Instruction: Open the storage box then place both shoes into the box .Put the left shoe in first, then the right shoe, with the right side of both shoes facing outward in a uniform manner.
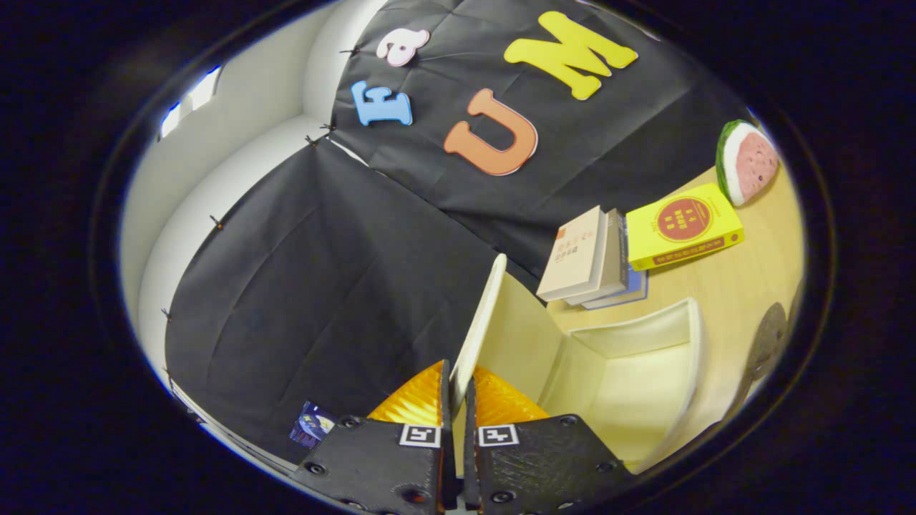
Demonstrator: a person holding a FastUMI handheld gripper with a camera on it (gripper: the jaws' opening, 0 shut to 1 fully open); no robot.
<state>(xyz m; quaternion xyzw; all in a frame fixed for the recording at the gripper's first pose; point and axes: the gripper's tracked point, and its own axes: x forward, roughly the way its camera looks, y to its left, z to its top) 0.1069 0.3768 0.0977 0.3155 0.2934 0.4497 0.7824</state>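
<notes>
You are pinching the raised lid point(478, 325) of the storage box point(630, 372) with the gripper point(458, 390), its fingers pressing narrowly on either side of the lid's edge. The box is sitting open on the wooden table point(723, 286), just beyond the fingers. Behind it a stack of books point(594, 257), a yellow book point(683, 225) and a watermelon toy point(746, 161) are lying.

lid point(478, 322) between jaws | box point(630, 372) right | books point(601, 257) behind box
</notes>
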